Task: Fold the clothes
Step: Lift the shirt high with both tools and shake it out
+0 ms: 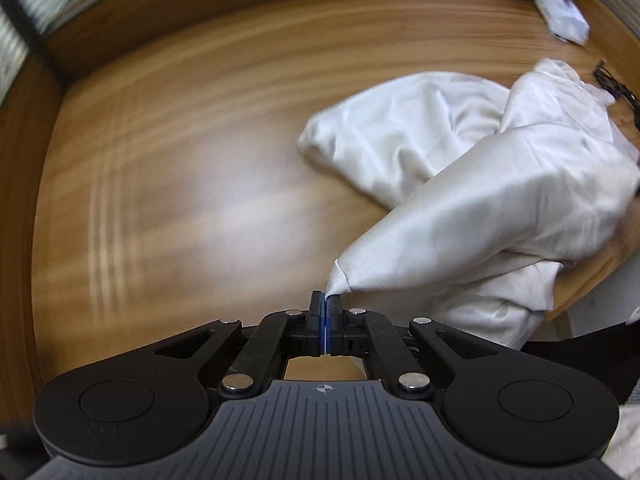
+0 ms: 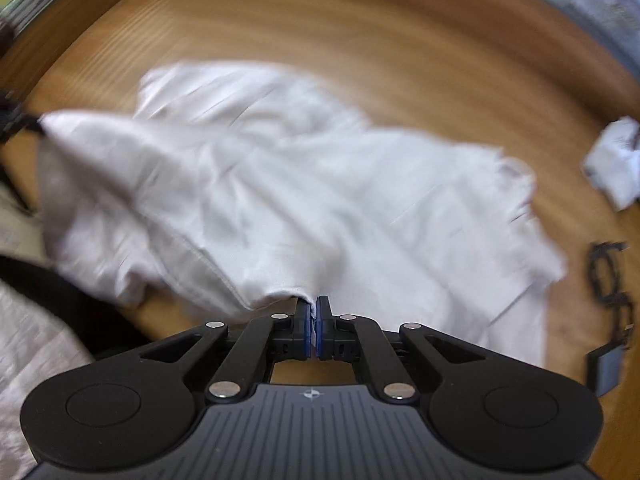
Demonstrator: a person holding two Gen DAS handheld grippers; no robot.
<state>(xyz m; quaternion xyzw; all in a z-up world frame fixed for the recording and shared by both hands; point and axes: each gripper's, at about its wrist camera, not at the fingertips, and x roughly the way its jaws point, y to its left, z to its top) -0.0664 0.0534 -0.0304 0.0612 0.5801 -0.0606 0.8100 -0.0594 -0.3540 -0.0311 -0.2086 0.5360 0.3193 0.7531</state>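
- On a wood-grain counter [image 1: 180, 140], a crumpled white garment [image 1: 480, 168] lies spread toward the right of the left wrist view, most of its bulk resting on the surface.
- At the bottom centre of that view, the left gripper [image 1: 327, 304] is clamped tight on a pointed corner of the garment, the cloth rising from its closed tips in a taut cone that widens up and to the right.
- From the right wrist view, the same white garment [image 2: 300, 200] fills the middle of the frame, directly ahead of the right gripper [image 2: 313, 308].
- That right gripper is pinched closed on a hemmed edge of the cloth, which bunches at its tips and drapes away to the left and forward.
- Near the counter's far right, a small white packet [image 1: 562, 16] sits well apart from the garment.
- A pair of dark-framed glasses [image 2: 610, 280] lies on the counter just beside the garment's right edge.
- Both views are blurred, so finer detail of the cloth cannot be made out.
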